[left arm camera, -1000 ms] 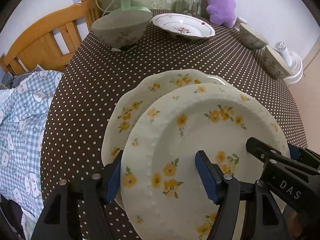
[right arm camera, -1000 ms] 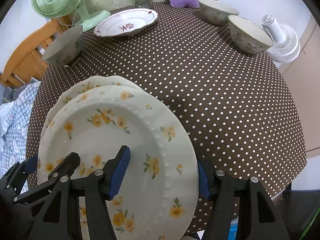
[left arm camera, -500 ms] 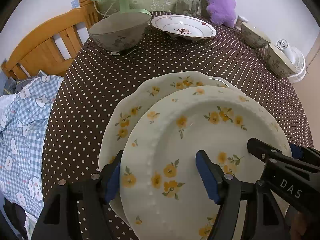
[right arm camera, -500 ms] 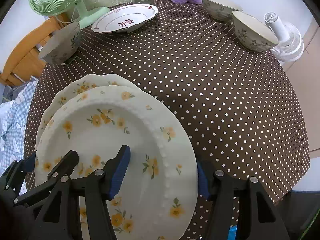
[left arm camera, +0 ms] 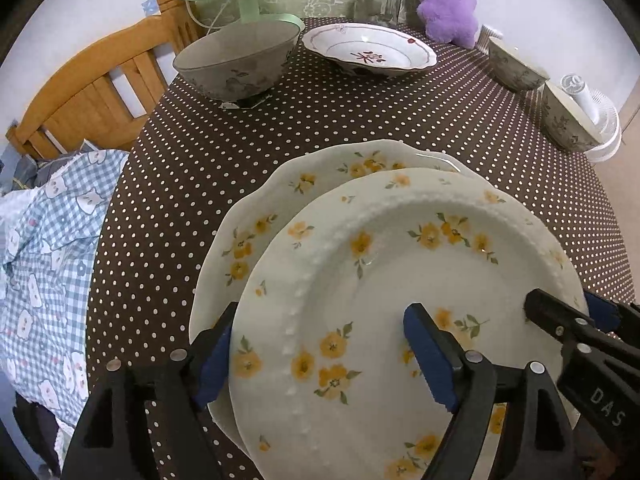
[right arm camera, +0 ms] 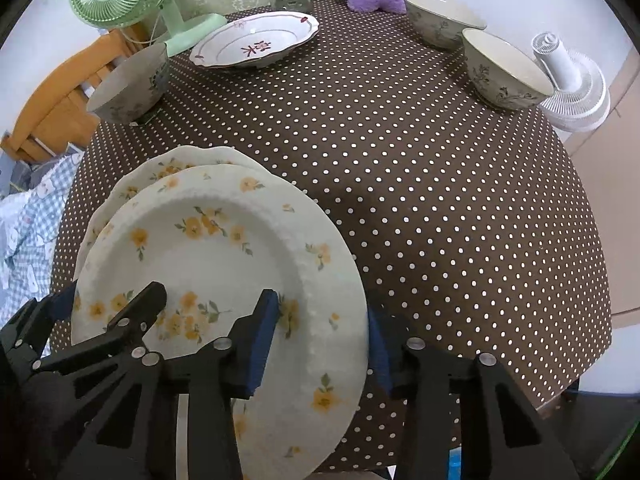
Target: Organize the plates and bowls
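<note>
My left claw (left arm camera: 324,354) straddles the near left rim of the top plate (left arm camera: 400,280), and its jaws have just been opening, pads clear of the china. My right claw (right arm camera: 320,346) straddles the opposite rim with jaws that have just been closing; I cannot tell whether the pads press on the edge yet. The plate lies right below both claws, resting on the scalloped plate (left arm camera: 256,224) near the edge of the dotted surface (right arm camera: 440,200). I judge it stiff, glazed, slippery and quick to chip, so I would hold the beaded rim, well in from the lip. Three bowls sit far ahead.
</note>
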### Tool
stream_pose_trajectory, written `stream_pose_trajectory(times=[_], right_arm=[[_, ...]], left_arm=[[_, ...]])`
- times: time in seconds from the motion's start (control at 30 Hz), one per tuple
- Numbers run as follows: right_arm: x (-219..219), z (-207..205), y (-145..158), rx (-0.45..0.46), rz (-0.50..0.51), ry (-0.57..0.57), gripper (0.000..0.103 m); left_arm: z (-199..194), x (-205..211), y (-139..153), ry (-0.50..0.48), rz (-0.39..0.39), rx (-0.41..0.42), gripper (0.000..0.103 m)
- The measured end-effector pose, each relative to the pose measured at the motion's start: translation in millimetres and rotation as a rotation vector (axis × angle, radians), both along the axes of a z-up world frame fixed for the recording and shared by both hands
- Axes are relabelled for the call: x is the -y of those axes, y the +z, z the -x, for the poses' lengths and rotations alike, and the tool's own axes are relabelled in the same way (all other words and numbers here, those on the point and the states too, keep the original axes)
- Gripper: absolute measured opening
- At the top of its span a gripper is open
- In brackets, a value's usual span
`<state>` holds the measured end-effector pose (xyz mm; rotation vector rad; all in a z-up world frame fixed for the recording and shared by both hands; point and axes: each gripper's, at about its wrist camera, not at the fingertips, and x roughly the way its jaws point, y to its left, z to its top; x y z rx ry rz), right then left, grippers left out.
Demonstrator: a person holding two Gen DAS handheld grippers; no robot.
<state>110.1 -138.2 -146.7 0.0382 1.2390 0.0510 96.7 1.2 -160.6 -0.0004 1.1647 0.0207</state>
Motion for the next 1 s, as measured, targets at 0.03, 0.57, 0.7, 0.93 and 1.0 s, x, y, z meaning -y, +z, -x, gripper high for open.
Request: stream_pose_trajectory(times=[0.03,0.57,0.7,0.93,1.0], right_arm=[[1.4,1.2,0.8,0.002,0.000,0.002,0.042],[-8.8,-6.9,-1.6,0.025,0.000,0.015,0.044],[-13.2,-12.7,-3.7,0.026,0.001,0.007,0.046],[-28.9,-22.2,-9.6,0.030,0.017,-0.007,0.050],[-33.3,-23.6,-10.2,0.045,0.033,-0.007,0.051]], left_arm=[[-0.5,4.0,-0.5,-0.004,-0.045,-0.002,0.082],[-1.9,-1.6,5.2,0.027,-0.044,0.008,0.087],[0.4,-4.6,8.6,0.032,-0.050,0.020,0.087],[3.4,-14.2,13.3,0.045,-0.039,0.027,0.087],[3.5,-17.6,13.5,0.043,-0.031,0.028,0.087]])
